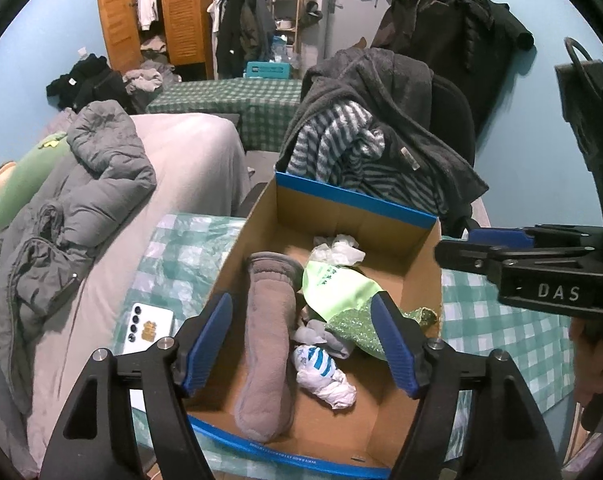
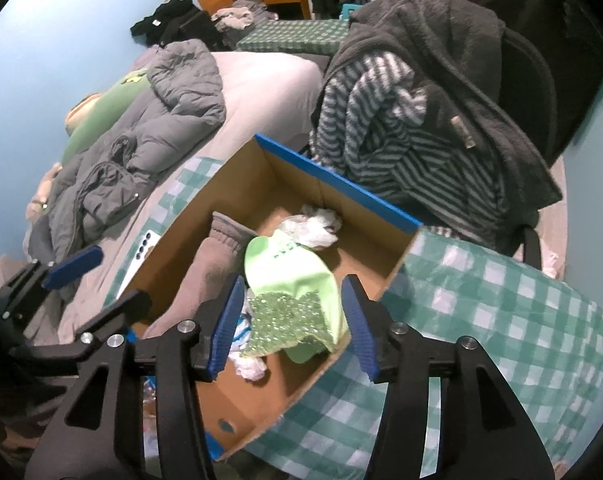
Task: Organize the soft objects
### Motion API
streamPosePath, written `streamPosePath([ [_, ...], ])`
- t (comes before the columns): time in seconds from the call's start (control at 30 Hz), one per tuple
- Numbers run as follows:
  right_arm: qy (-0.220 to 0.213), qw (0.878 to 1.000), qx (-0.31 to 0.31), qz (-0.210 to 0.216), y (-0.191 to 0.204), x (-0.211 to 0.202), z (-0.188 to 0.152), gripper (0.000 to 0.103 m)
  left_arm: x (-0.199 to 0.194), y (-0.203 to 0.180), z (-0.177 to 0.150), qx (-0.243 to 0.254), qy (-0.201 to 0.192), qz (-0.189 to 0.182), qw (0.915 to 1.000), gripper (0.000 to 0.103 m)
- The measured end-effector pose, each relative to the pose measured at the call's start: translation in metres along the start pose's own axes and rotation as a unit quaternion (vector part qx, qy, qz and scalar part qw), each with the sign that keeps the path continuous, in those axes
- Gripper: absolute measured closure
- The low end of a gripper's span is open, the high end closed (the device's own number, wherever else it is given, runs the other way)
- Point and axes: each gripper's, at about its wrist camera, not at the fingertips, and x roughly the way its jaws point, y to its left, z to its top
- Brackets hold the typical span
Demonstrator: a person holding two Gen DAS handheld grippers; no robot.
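Both tongs are spread wide with nothing between the pads, hovering over the open cardboard box (image 1: 341,216) that sits on the green checked cloth (image 2: 481,320).

Nearest the left tongs (image 1: 301,344), right between the blue pads, lie the grey plush slipper (image 1: 267,344) and a crumpled white-and-blue bag (image 1: 321,376). The slipper looks thick, squashy and light; pinching it across the middle should hold fine, since the fuzz gives grip. The bag is thin plastic, so it would probably slip unless a bunched fold gets grabbed.

Just ahead of the right tongs (image 2: 291,316) is the lime-green cloth (image 2: 289,268) with its sequinned patch (image 2: 289,316), draped partly over the box's right wall. Floppy stuff, so it will likely sag and trail; taking a gathered ridge of plain fabric seems safer than the slick sequins.

Further in, toward the far wall, sits a wad of white tissue (image 1: 337,250), nearly weightless and easy to crush.

Beyond the box, a chair holds a striped fleece (image 1: 337,148).
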Motion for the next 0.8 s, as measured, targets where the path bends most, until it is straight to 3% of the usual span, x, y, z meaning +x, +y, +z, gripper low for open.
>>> streamPosePath([
  [0.13, -0.009, 1.0, 0.006, -0.007, -0.006, -0.014, -0.003, 0.045, -0.012, -0.001, -0.001, -0.004, -0.002, 0.001, 1.0, 0.027],
  [0.43, -0.019, 1.0, 0.007, -0.023, -0.013, -0.046, -0.012, 0.044, -0.037, -0.017, -0.001, 0.002, -0.01, 0.016, 0.9998, 0.023],
  [0.57, -0.025, 0.999, 0.008, -0.03, -0.018, -0.063, -0.017, 0.043, -0.043, -0.024, -0.004, -0.002, 0.01, 0.019, 0.9998, 0.022],
  [0.8, -0.032, 0.999, 0.012, -0.039, -0.027, -0.085, -0.029, 0.043, -0.055, -0.036, -0.014, -0.012, 0.008, 0.03, 0.9995, 0.022],
])
